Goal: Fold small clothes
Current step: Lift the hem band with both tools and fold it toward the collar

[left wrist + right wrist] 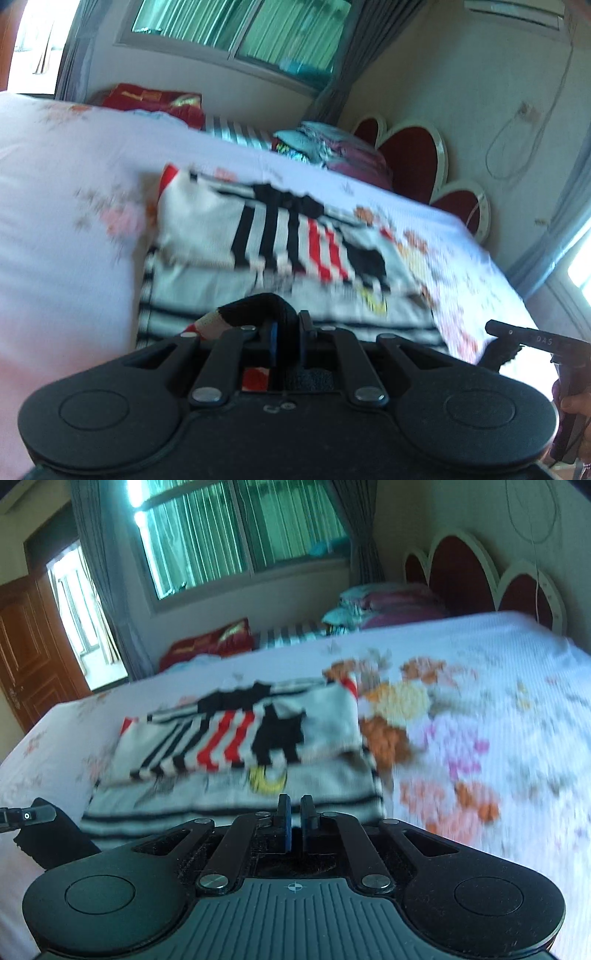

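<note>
A white knitted garment (280, 236) (236, 738) with black and red stripes lies partly folded on the flowered bedsheet (66, 206) (480, 709). My left gripper (288, 328) is shut on a bunched black, red and white edge of it. That black cloth hangs under the left gripper (29, 816) in the right wrist view. My right gripper (295, 805) has its jaws shut at the garment's near striped hem, and no cloth shows between them. In the left wrist view the right gripper (517, 338) has a dark shape below it that I cannot make out. Both views are motion-blurred.
Purple and teal pillows (388, 605) and a red cushion (210, 642) lie at the bed's far side, under a window (236, 531). A red scalloped headboard (417, 162) stands at the right. A wooden door (33, 646) is at the left. A hand (576, 406) holds the right gripper.
</note>
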Available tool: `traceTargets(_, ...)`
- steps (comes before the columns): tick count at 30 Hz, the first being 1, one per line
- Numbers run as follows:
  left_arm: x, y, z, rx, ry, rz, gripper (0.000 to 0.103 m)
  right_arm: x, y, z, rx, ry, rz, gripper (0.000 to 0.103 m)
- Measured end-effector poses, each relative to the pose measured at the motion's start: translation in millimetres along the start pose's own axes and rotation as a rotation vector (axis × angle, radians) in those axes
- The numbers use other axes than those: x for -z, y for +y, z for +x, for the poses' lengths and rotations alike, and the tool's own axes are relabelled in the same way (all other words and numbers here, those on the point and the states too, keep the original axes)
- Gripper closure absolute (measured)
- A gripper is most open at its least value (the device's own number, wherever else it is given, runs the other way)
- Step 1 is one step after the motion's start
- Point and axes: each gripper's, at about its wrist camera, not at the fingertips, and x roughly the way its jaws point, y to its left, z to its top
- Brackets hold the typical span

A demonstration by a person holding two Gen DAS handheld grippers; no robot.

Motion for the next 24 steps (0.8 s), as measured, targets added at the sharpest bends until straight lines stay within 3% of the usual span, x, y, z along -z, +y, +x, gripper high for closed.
traceTargets(1,-7.2,-0.3,7.5,0.001,-0.011,-0.005,0.094,-9.4,-2.3,7.3,-0.004,-0.012,-0.001,0.103)
traceTargets(5,-34.9,-2.2,45.0,0.004,-0.022,-0.003,0.094,-41.7,-10.9,50.0,-0.027,-0.021,0.013,0.103)
traceTargets(7,-43.3,-2.2,65.3,-0.012,-0.007,0.003,0.094,-53.3,-15.3,72.4,-0.042,0.027,-0.017,0.103)
traceTargets(9,-44.2,-0.3,80.6,-0.028,0.011,0.009,0.094,-53.8,-24.1,83.2,-0.084,0.075,-0.034,0.103)
traceTargets(12,-39.2,11.4,97.5,-0.052,0.043,-0.019,0.094,-40.7,-34.2,87.3,-0.053,0.125,-0.097,0.099)
traceTargets(14,-36.6,19.7,105.9,-0.068,0.058,-0.04,0.094,-31.3,-47.1,90.8,-0.04,0.146,-0.075,0.067)
traceTargets(15,-35.9,23.4,109.5,-0.075,0.066,-0.046,0.094,-28.3,-53.3,92.4,-0.03,0.147,-0.051,0.033)
traceTargets(16,-34.2,25.2,112.8,-0.082,0.074,-0.046,0.094,-25.7,-57.9,92.9,-0.031,0.136,-0.035,0.027)
traceTargets(18,-30.8,29.7,115.6,-0.091,0.088,-0.056,0.094,-23.9,-59.0,98.5,-0.056,0.154,-0.027,0.031)
traceTargets(19,-28.1,31.5,116.1,-0.095,0.093,-0.065,0.094,-21.5,-58.0,102.2,-0.053,0.164,-0.032,0.045)
traceTargets(20,-26.5,33.6,116.0,-0.098,0.097,-0.072,0.094,-19.1,-57.1,106.6,-0.052,0.181,-0.038,0.051)
traceTargets(24,-21.2,39.9,111.3,-0.108,0.104,-0.09,0.094,-4.9,-60.7,126.0,-0.01,0.259,-0.034,0.053)
